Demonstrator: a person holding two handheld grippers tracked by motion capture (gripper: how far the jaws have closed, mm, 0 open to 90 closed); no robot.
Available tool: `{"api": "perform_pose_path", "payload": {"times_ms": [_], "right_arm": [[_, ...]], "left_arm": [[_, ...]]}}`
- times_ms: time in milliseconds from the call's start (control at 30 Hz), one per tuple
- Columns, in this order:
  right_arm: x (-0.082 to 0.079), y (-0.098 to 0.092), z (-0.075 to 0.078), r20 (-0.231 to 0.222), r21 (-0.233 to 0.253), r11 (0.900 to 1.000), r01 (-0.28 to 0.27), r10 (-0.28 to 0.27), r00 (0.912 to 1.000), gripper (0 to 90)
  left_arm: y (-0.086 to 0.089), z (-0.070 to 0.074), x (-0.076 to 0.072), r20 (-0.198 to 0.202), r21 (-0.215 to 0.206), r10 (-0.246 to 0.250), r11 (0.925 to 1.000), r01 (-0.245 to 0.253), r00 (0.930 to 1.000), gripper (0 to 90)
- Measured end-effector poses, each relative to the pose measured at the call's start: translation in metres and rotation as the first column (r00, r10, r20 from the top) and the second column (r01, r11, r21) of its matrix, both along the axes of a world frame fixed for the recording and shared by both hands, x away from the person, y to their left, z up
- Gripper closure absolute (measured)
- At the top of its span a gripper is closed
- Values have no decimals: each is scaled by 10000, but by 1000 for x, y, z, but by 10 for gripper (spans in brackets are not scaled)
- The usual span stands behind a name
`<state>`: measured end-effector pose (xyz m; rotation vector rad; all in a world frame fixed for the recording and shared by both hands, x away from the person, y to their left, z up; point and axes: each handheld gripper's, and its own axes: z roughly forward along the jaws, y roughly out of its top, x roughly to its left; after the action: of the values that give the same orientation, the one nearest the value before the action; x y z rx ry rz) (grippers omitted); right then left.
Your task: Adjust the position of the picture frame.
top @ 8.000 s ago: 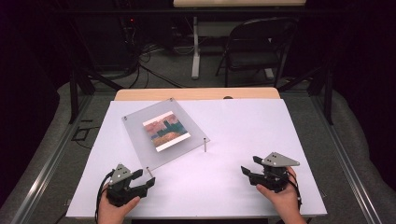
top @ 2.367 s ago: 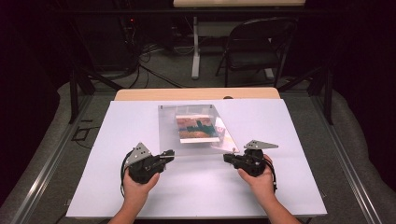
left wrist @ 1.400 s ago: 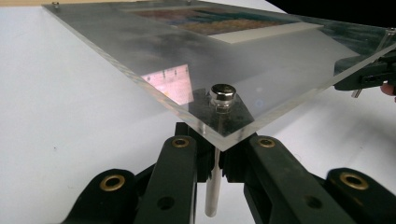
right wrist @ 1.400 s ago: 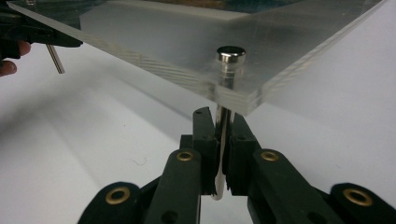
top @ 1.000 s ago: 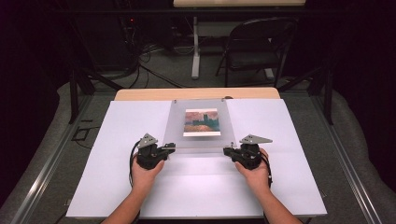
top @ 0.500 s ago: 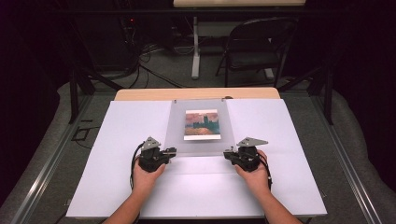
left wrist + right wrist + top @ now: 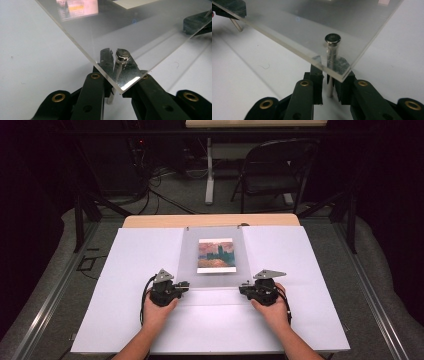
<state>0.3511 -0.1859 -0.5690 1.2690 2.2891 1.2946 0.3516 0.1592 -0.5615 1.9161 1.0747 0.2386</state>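
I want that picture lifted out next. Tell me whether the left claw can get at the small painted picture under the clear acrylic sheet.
Probably not: the left claw is busy at the sheet's metal corner post, and the clear acrylic sheet covers the small painted picture.

High view above table [image 7: 125,320] facing forward-down, gripper views close, sharing the clear panel [image 7: 215,270]

A wooden table [image 7: 150,221] carries a white sheet [image 7: 310,270] that covers nearly all of its top, leaving a bare strip of wood along the far edge. A clear acrylic frame [image 7: 215,272] with a picture [image 7: 216,255] stands on metal pegs at the middle of the table, reaching from near the far edge toward the centre, square to the table's edges.
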Motion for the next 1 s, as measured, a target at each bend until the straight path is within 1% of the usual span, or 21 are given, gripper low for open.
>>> {"api": "perform_pose_path", "payload": {"times_ms": [33, 167, 267, 300, 367, 400, 467, 500, 533, 567, 633, 800, 900, 1000], "right_arm": [[-1, 0, 0, -80, -54, 10000, 17, -18, 10000, 767], [-2, 2, -1, 56, -103, 9999, -4, 5, 10000, 706], [-2, 2, 0, 179, -189, 9998, 58, -55, 9998, 637], [-3, 3, 0, 204, -137, 9999, 80, -77, 9998, 616], [-5, 3, 2, 263, -102, 9999, 86, -84, 9996, 549], [-6, 4, 2, 296, -174, 9998, 91, -85, 9995, 513], [-8, 5, 4, 513, -308, 9995, 101, -85, 9986, 475], [-9, 5, 4, 636, -299, 9995, 77, -58, 9980, 457], [-9, 5, 5, 678, -344, 9994, 41, -17, 9977, 439], [-10, 6, 6, 693, -353, 9994, 55, -31, 9976, 424], [-11, 6, 6, 720, -445, 9990, 31, 1, 9974, 413], [-14, 4, 9, 724, -521, 9986, 47, -9, 9974, 420], [-17, 0, 13, 750, -675, 9977, 53, -2, 9972, 440], [-22, -4, 17, 784, -895, 9959, 125, -54, 9969, 451]], "left_arm": [[0, 0, 0, -11, -77, 22, 10000, -22, 10000, 825], [2, -1, -1, -37, -111, 141, 9998, -142, 9999, 774], [2, -1, -2, -139, 4, 100, 10000, -100, 9999, 694], [2, -1, -2, -111, 36, 120, 9999, -120, 9999, 670], [1, 0, -4, -22, 150, 77, 9999, -77, 10000, 597], [0, 0, -5, 41, 184, 99, 9998, -99, 9999, 554], [-1, 2, -8, 184, 204, 60, 9998, -64, 9998, 485], [-1, 2, -9, 234, 228, 55, 9997, -61, 9997, 451], [-2, 2, -9, 258, 233, 32, 9997, -38, 9997, 425], [-2, 2, -10, 364, 313, -5, 9995, -7, 9993, 403], [-1, 3, -12, 467, 596, 4, 9982, -32, 9989, 385], [3, 4, -17, 338, 422, -63, 9991, 49, 9994, 380], [6, 6, -22, 284, 454, -186, 9988, 173, 9994, 381], [10, 9, -28, 411, 444, -313, 9986, 294, 9987, 383]]}}
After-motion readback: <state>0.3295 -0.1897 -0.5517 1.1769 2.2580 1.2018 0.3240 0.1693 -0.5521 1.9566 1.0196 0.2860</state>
